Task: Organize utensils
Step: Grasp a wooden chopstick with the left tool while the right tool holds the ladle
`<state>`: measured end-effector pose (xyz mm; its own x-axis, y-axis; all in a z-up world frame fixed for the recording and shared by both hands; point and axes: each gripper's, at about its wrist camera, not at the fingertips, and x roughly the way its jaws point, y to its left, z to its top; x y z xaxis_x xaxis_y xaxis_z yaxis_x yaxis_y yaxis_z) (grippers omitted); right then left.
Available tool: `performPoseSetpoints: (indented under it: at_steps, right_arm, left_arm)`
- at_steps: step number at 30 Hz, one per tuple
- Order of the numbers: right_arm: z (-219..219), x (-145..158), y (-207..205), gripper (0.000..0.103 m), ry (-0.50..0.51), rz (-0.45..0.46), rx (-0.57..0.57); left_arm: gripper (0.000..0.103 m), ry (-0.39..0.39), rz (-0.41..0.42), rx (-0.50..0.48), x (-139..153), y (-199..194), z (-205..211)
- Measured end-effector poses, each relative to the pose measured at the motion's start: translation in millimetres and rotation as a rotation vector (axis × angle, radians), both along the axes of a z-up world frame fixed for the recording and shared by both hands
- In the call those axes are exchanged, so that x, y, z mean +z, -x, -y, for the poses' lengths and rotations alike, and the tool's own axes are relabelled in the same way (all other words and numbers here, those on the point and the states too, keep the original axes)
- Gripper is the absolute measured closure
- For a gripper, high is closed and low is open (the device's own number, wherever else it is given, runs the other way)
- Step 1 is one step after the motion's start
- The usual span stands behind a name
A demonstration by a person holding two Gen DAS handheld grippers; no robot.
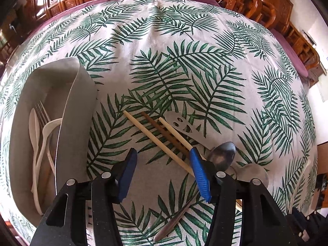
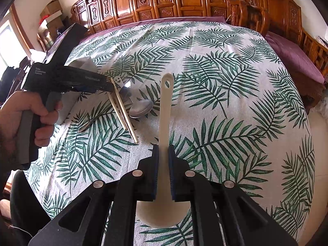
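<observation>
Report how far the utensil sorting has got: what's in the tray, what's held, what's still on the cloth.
Done: the grey tray already holds a metal fork and white plastic cutlery.

In hand: the right tongs are shut on the cream ladle; the left tongs are open over the pile, gripping nothing.

Left: the chopsticks, the metal spoon and the smiley-face utensil lie on the cloth.

Both units: black plastic bodies w/ cut-out slots, round silver rivets at pivots. Left gripper [image 1: 164, 160] and right gripper [image 2: 163, 153]: blue ribbed pads [image 1: 199, 176]. Left unit: grey handle, white lettering on side, partly legible.
</observation>
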<state>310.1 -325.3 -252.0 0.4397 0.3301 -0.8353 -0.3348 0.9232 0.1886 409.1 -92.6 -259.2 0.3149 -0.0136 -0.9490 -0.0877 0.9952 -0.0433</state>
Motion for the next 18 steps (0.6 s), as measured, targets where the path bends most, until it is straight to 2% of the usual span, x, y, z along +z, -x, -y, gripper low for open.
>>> performPoseSetpoints:
  at_steps: [5,8,14,16,18]
  right_arm:
    - [0,1,0,0.092,-0.002,0.002,0.000]
    - [0,2,0,0.092,-0.002,0.003,-0.002]
    - [0,2,0,0.092,0.000,0.003,0.000]
    - [0,2,0,0.092,0.000,0.005,-0.001]
    - [0,3,0,0.092,0.001,0.006,-0.002]
  left_arm:
    - [0.052,-0.016,-0.008,-0.011,0,4,0]
    - [0.058,-0.019,-0.021,-0.014,-2,7,-2]
    - [0.063,-0.046,-0.017,-0.025,-3,8,-4]
    - [0.072,-0.049,-0.005,-0.035,-2,10,-2]
    - [0.092,-0.045,0.008,-0.045,-2,14,-2]
